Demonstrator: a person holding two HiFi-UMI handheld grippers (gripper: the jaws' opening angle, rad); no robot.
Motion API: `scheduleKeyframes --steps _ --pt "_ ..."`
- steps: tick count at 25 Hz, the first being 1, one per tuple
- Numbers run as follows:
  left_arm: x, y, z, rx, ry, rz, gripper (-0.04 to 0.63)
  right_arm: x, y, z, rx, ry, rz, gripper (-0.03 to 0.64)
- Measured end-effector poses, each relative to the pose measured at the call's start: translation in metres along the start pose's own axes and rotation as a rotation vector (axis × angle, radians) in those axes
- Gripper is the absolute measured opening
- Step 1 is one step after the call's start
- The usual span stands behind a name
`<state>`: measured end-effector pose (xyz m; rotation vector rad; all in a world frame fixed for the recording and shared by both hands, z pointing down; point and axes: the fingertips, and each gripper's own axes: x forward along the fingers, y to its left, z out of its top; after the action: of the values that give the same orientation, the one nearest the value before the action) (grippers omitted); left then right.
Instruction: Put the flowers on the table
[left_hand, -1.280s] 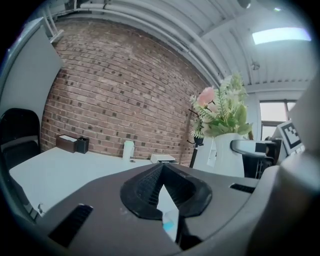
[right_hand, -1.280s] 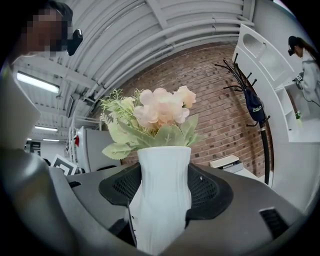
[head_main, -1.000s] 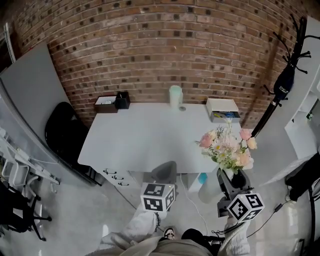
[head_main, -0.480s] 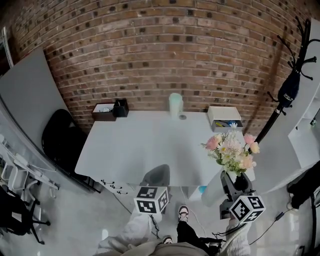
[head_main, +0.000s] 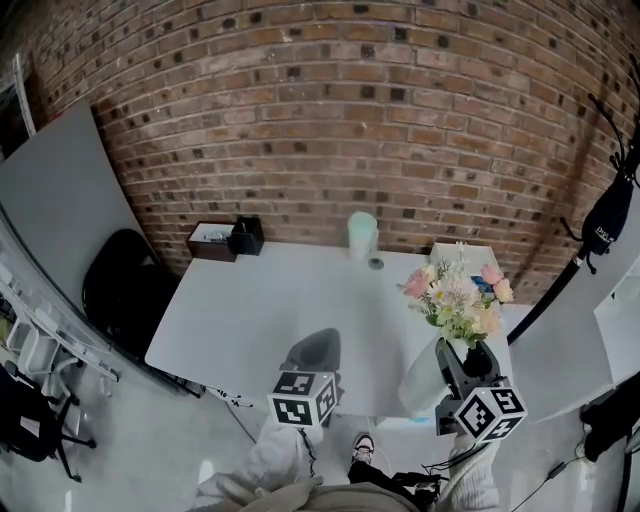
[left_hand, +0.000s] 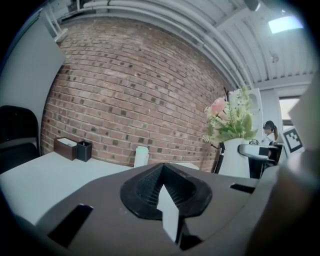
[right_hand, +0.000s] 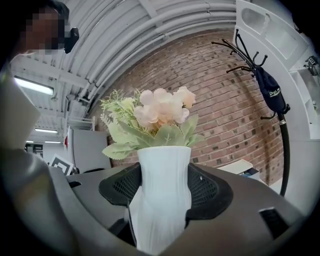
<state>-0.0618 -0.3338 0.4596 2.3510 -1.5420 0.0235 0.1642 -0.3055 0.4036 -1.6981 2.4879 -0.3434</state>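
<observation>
A bunch of pink and cream flowers (head_main: 456, 297) with green leaves stands in a white ribbed vase (head_main: 424, 376). My right gripper (head_main: 457, 366) is shut on the vase, holding it upright in the air over the white table's (head_main: 260, 310) front right part. In the right gripper view the vase (right_hand: 162, 200) fills the gap between the jaws, with the flowers (right_hand: 155, 117) above. My left gripper (head_main: 318, 350) hangs at the table's front edge, shut on nothing. In the left gripper view the left gripper (left_hand: 165, 187) points toward the wall, with the flowers (left_hand: 229, 120) at the right.
Along the table's far edge, by the brick wall, stand a brown box (head_main: 210, 240), a black holder (head_main: 246, 236), a pale green cylinder (head_main: 362, 235) and a white box (head_main: 470, 258) partly behind the flowers. A black chair (head_main: 125, 290) stands left of the table, a coat rack (head_main: 608, 225) to the right.
Both grippers have come forward toward the table. The vase of flowers, earlier off the front right corner, is now over the tabletop. The left gripper has reached the front edge.
</observation>
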Motion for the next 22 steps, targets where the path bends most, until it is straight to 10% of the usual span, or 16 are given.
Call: scheduleKeyframes --steps 22 --pt "0.173 0.008 0.011 -0.035 0.072 0.008 0.006 0.152 -0.1 0.004 0.058 0.068 0.03 0.275"
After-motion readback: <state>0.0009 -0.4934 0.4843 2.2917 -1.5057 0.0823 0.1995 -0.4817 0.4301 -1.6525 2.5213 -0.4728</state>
